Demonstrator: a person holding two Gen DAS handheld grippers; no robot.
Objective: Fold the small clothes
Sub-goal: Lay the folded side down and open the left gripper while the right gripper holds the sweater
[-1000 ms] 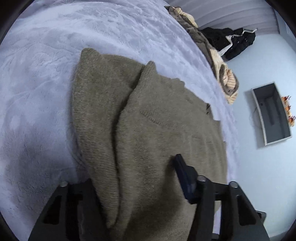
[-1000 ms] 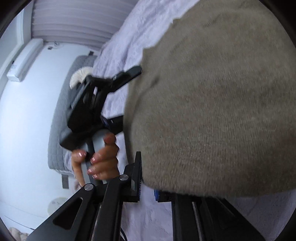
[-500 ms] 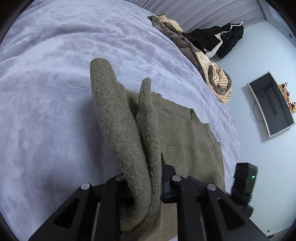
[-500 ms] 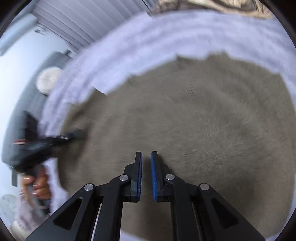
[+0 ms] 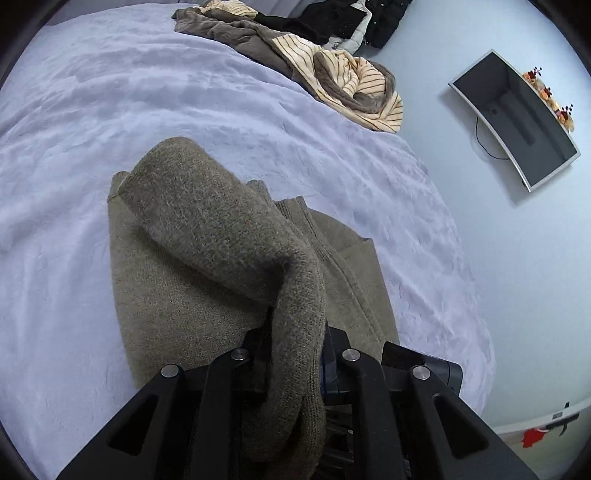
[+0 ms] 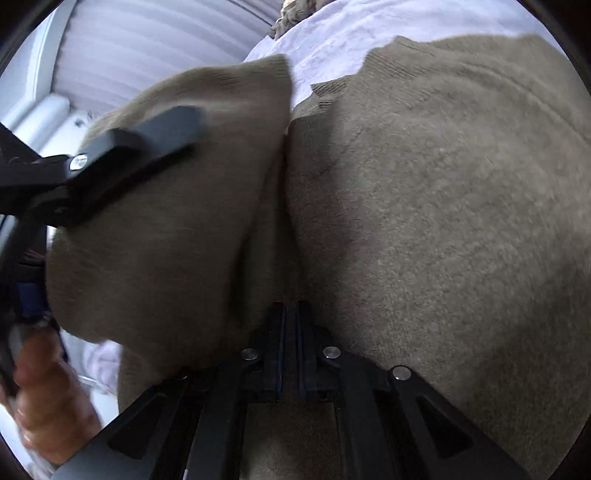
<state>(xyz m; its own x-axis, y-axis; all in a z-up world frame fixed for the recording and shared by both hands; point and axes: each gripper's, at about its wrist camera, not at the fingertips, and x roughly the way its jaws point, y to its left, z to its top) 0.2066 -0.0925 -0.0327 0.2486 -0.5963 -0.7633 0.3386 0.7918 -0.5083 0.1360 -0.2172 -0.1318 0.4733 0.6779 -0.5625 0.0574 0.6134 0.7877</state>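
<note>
A: Widest thing in view is the lavender bedspread, stretching ahead of the left gripper and off to both sides.

B: And lying on it, right in front of that gripper, the olive knit sweater. Most of it lies flat, with one thick fold lifted off the body.

A: That fold runs straight back into the left gripper, whose two fingers are pinched on the knit, one on either side of it.

B: Far ahead and to the right, a heap of striped clothes sits at the bed's edge, with dark garments beyond. Further right, on the wall, a monitor.

A: Switching to the right wrist view, the sweater fills nearly everything ahead. A strip of bedspread shows past its ribbed edge.

B: The right gripper has its blue-lined fingers pressed close together, only a thin slit between them. Fabric lies around and under them, but nothing sits in the slit that I can make out.

A: To its left, the other gripper's finger lies against the raised fold, and lower left the person's hand shows, blurred.
</note>
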